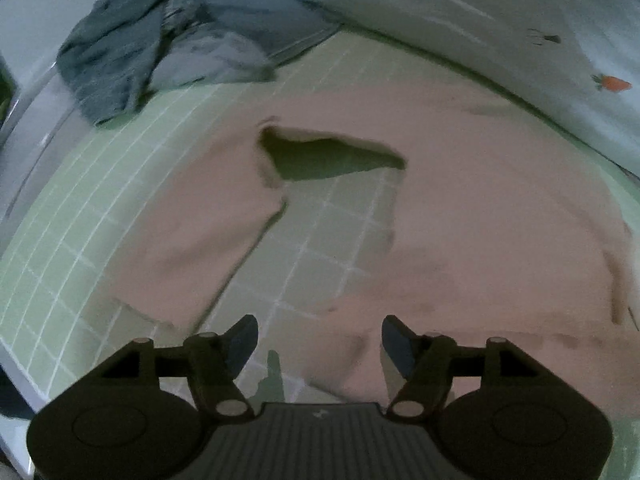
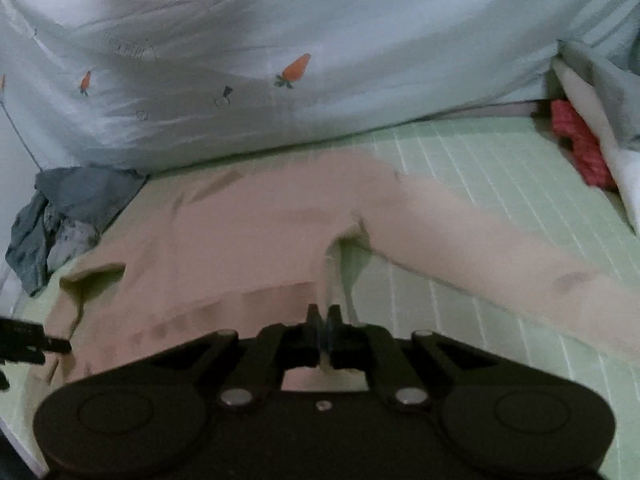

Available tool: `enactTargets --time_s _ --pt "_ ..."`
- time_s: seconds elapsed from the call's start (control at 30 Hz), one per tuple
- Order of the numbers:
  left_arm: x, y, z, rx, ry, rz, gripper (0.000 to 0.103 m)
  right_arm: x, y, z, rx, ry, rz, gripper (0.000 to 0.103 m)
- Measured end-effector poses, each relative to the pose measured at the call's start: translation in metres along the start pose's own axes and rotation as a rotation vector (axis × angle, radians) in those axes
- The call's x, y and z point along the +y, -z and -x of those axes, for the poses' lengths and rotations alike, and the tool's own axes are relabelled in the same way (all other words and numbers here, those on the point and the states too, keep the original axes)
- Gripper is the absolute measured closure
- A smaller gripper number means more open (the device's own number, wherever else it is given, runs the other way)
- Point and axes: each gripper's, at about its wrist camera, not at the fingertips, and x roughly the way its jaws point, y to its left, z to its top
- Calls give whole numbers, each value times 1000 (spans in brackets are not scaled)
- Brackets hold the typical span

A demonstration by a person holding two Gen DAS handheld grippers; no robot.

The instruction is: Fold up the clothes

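A pink long-sleeved top [image 1: 480, 208] lies spread on a green checked mat [image 1: 80, 216], one sleeve [image 1: 200, 240] running toward me at the left. My left gripper [image 1: 318, 338] is open and empty, just above the garment's near edge. In the right wrist view the same pink top [image 2: 240, 240] lies flat with a sleeve [image 2: 500, 256] stretching right. My right gripper [image 2: 323, 316] is shut on the top's hem edge. The left gripper's tip [image 2: 36, 340] shows at the left edge of that view.
A crumpled grey-blue garment [image 1: 116, 56] lies at the mat's far left corner, also in the right wrist view [image 2: 60, 216]. A pale quilt with carrot prints [image 2: 280, 60] borders the far side. A red checked cloth [image 2: 580, 144] sits at the far right.
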Motion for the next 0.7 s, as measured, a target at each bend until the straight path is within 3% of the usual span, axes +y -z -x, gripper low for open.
enactTargets --time_s 0.23,0.43,0.47,0.5,0.57,0.7 --pt "13 7 -10 12 34 7 33 -12 44 7 88 63 -4 99" --pt "3 15 -11 12 69 -9 35 -7 59 1 136 96 10 99" --pt "1 18 -10 13 75 -21 41 -6 61 0 141 99 5 99" --pt "-2 20 -9 13 80 -33 59 -6 61 0 142 98 -2 99" --pt "-4 26 -11 31 92 -44 86 -8 60 3 137 93 -18 98" --pt "2 37 -7 31 82 -45 96 -11 60 8 128 74 6 98"
